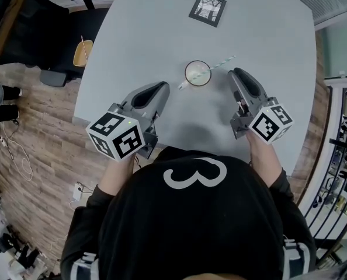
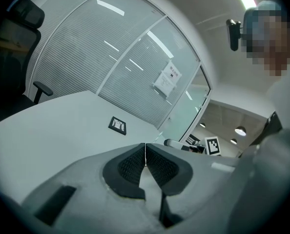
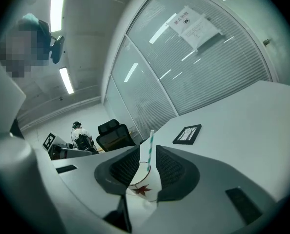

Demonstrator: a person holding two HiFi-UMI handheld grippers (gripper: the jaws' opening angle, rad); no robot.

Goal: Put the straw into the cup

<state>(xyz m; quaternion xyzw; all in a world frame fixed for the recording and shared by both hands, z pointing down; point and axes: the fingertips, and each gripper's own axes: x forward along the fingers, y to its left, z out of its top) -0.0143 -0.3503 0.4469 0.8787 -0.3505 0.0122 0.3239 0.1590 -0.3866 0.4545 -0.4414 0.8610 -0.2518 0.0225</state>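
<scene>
A white cup (image 1: 197, 73) with a red leaf print stands on the grey table (image 1: 267, 34) between my two grippers. A striped green-and-white straw (image 1: 220, 64) rests in it and leans out toward the right. My right gripper (image 1: 235, 72) lies just right of the cup, below the straw's free end, open and empty. In the right gripper view the cup (image 3: 141, 186) and the straw (image 3: 150, 145) show through the gap of the gripper (image 3: 147, 152). My left gripper (image 1: 163, 87) sits left of the cup, apart from it. Its pads (image 2: 135, 162) touch, and nothing is between them.
A small black-framed card (image 1: 208, 9) lies at the far side of the table, also seen as a card (image 2: 117, 125) and a card (image 3: 187, 134). A black office chair (image 1: 39, 28) stands off the table's left edge. Glass walls with blinds surround the room.
</scene>
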